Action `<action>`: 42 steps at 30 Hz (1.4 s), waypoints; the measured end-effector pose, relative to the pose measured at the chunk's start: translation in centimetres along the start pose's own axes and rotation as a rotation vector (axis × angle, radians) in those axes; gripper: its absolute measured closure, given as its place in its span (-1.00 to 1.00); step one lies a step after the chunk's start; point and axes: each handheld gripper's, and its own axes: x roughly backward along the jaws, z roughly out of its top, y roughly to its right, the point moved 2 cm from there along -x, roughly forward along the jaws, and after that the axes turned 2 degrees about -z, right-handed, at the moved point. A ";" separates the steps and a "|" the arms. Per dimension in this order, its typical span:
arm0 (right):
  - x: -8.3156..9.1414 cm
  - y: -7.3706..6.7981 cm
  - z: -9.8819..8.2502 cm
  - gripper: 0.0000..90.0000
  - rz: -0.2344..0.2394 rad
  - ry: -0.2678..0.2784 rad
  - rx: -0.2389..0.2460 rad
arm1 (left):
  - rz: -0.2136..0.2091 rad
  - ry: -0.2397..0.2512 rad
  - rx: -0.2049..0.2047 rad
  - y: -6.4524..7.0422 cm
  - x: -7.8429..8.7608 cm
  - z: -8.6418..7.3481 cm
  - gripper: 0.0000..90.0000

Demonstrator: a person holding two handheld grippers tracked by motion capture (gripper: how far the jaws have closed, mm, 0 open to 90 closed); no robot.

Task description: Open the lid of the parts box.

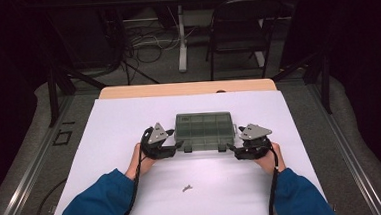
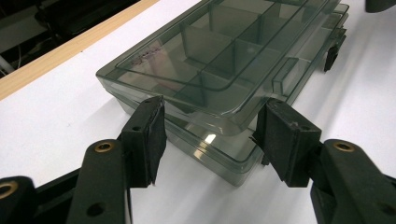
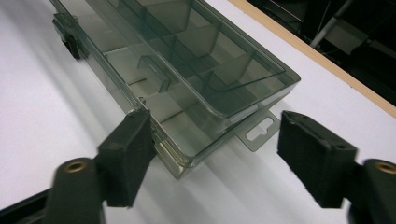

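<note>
Between the two grippers, on the white sheet [image 1: 130, 131], lies the smoky compartment box [image 1: 203, 130], lid shut. The left gripper [image 2: 210, 140] has the box's near left corner between its jaws; both pads seem to touch the edges, though a firm clamp cannot be told. The right gripper [image 3: 212, 154] straddles the near right corner: one pad meets the front edge, the other stands released beside the hang tab [image 3: 259, 130].
</note>
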 end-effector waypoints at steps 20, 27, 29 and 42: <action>-0.8 0.3 0.5 0.10 -0.032 0.039 0.022 | 0.041 0.034 -0.041 0.3 0.1 0.5 -0.02; -0.7 0.5 0.7 0.13 -0.039 0.049 0.012 | 0.071 0.061 -0.069 0.3 0.1 0.8 -0.01; -0.7 0.7 0.9 0.15 -0.034 0.061 -0.002 | 0.076 0.069 -0.069 0.2 0.0 0.9 0.00; -1.0 1.3 1.4 0.19 -0.052 0.074 -0.020 | 0.080 0.066 -0.081 -0.5 0.1 1.6 0.09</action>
